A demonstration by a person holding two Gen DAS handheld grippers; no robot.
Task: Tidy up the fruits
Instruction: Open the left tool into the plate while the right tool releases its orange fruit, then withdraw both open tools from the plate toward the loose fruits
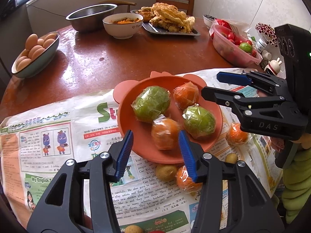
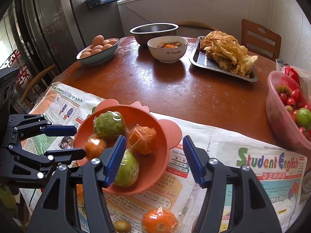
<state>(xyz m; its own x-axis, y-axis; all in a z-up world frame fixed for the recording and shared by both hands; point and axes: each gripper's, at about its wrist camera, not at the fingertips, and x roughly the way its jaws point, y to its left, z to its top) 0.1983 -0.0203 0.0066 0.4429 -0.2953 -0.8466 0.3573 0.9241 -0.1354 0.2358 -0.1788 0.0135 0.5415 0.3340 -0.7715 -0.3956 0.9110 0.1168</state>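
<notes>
A salmon-coloured plate (image 1: 124,120) (image 2: 153,174) on the newspaper holds two wrapped green fruits (image 1: 151,103) (image 2: 108,125) and two wrapped oranges. My left gripper (image 1: 155,136) (image 2: 80,141) is open around the near orange (image 1: 165,136) (image 2: 95,147), with a gap at its left pad. My right gripper (image 2: 153,138) (image 1: 210,84) is open over the plate's right side, above the other orange (image 2: 141,139) and beside a green fruit (image 2: 126,169), gripping neither. Loose on the paper lie wrapped oranges (image 1: 237,135) (image 2: 158,221) and kiwis (image 1: 166,171) (image 2: 122,226).
Farther back on the brown round table stand a bowl of eggs (image 1: 35,58), a steel bowl (image 1: 91,17), a white bowl (image 2: 167,52) and a tray of fried food (image 2: 223,62). A pink tub of tomatoes (image 2: 287,116) sits at the right. A green sleeve (image 1: 295,184) shows.
</notes>
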